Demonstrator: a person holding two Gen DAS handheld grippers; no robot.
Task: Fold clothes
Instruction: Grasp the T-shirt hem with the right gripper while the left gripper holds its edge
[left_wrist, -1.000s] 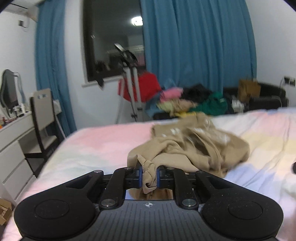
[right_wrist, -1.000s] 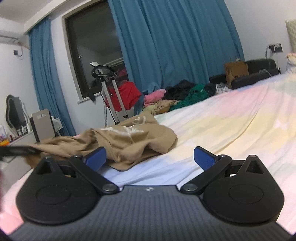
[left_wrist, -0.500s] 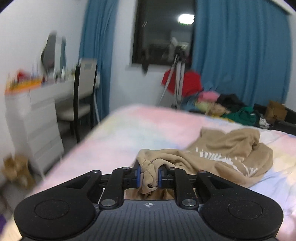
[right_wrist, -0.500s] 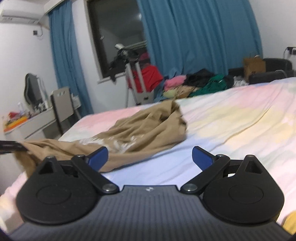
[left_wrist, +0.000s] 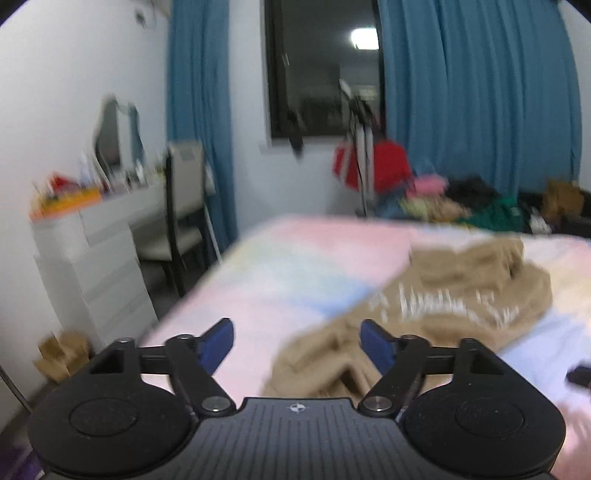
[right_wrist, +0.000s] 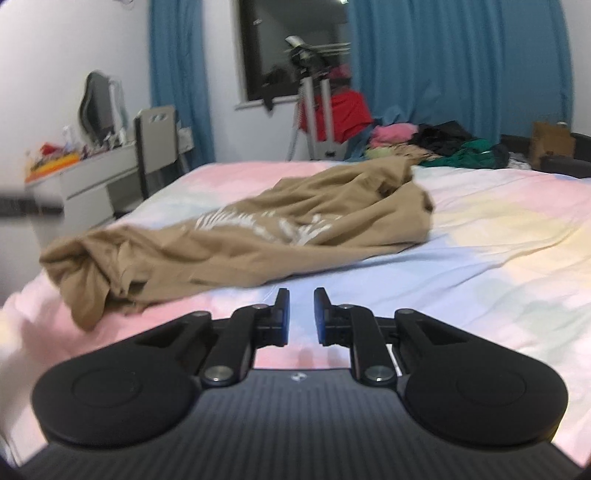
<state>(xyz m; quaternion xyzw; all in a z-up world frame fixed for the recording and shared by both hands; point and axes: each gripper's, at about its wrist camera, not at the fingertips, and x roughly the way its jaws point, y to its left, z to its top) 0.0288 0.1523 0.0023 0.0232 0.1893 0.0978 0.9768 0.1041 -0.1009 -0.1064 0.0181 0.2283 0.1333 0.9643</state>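
Observation:
A tan garment with a white print (right_wrist: 258, 236) lies crumpled and stretched out on the pastel bed sheet (right_wrist: 498, 251). It also shows in the left wrist view (left_wrist: 424, 314), blurred. My left gripper (left_wrist: 297, 341) is open and empty, just above the garment's near left end. My right gripper (right_wrist: 300, 314) has its jaws nearly closed with a narrow gap and nothing between them; it hovers over bare sheet in front of the garment.
A white dresser (left_wrist: 92, 266) and a chair (left_wrist: 181, 206) stand left of the bed. A pile of clothes (right_wrist: 424, 144) and a red item on a rack (right_wrist: 332, 110) sit beyond the bed's far edge, by blue curtains.
My left gripper has opened and let go of the garment's end, which now lies on the bed. My right gripper has closed from wide open to nearly shut, empty.

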